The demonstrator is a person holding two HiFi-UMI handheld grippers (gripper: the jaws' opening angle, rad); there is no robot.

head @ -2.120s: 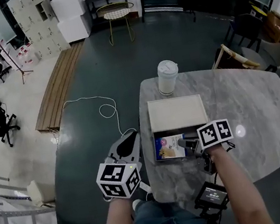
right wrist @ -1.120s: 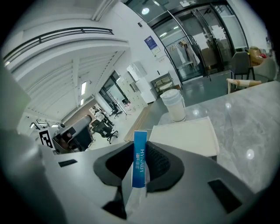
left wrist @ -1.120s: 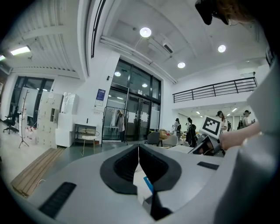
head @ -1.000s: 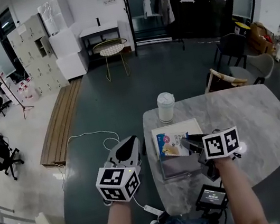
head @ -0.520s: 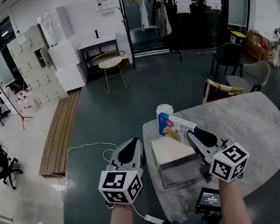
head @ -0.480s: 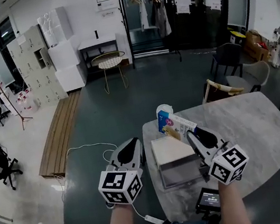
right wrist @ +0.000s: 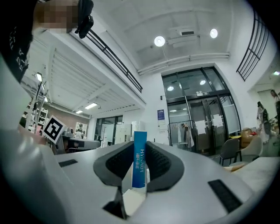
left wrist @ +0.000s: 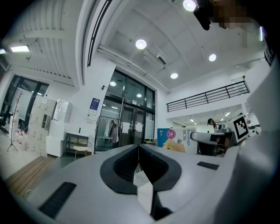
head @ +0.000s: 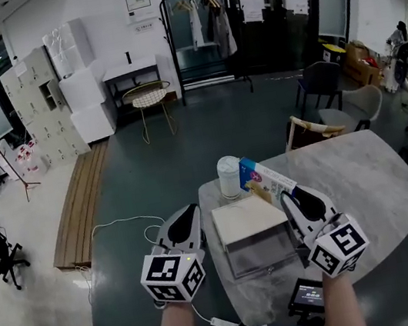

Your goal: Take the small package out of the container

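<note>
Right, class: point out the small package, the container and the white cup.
small package (head: 259,175), head view, on its blue printed face.
container (head: 247,219), head view, on its pale lid.
white cup (head: 229,177), head view, on the middle of its side.

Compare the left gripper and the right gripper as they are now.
The right gripper is shut on the small package; the left gripper has its jaws together on nothing. The right gripper is over the table, beside the container; the left gripper is off the table's left edge, over the floor. Both point forward, away from the person.
</note>
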